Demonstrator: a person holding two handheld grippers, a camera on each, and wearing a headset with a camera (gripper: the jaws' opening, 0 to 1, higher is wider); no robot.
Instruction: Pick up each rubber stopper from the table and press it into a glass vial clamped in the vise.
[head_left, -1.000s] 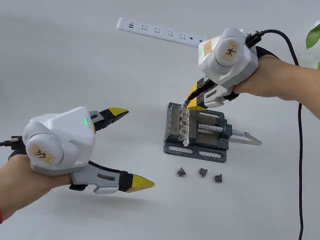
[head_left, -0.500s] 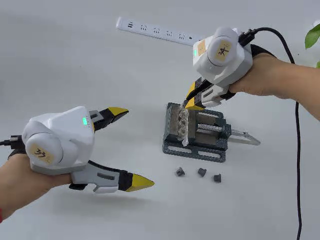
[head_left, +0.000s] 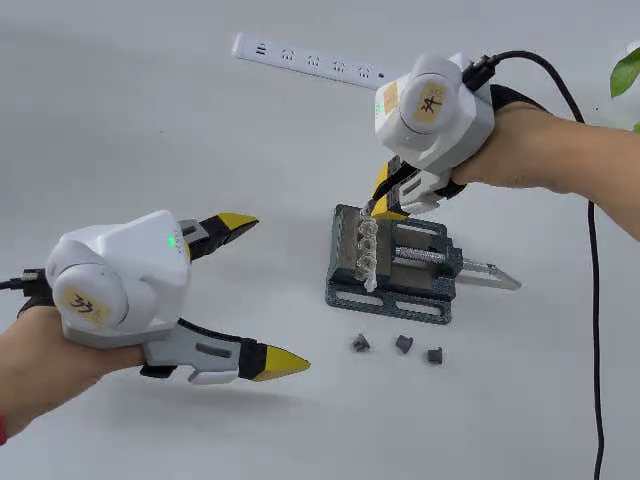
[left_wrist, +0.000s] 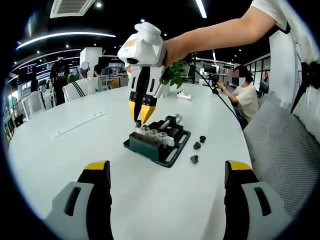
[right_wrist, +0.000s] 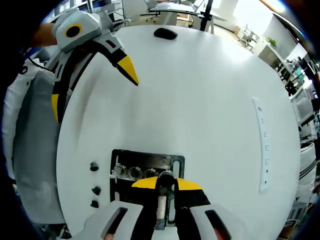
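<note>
Head view, from the left: the left gripper (head_left: 275, 292) hovers low over the bare white table (head_left: 120, 110), jaws spread wide. Open surface lies on every side of it, with a broad free lane between it and the vise (head_left: 392, 298). The vise sits mid-table with a row of glass vials (head_left: 366, 246) upright in its clamp and its handle (head_left: 490, 274) sticking out to the right. Just in front of it three rubber stoppers (head_left: 404, 343) lie in a loose line, apart from one another and from the vise base. Beyond, a white power strip (head_left: 320, 62) lies flat, well apart from the work. The right gripper (head_left: 383, 207) hangs point-down over the far end of the vial row, jaws drawn nearly together. In the right gripper view a dark plug (right_wrist: 166, 176) shows between the tips atop the end vial; whether the jaws pinch it cannot be told. A black cable (head_left: 598, 300) trails down the table at the right, below a plant leaf (head_left: 628, 70). In the left gripper view the table's curved edge runs well to the right of the stoppers.
</note>
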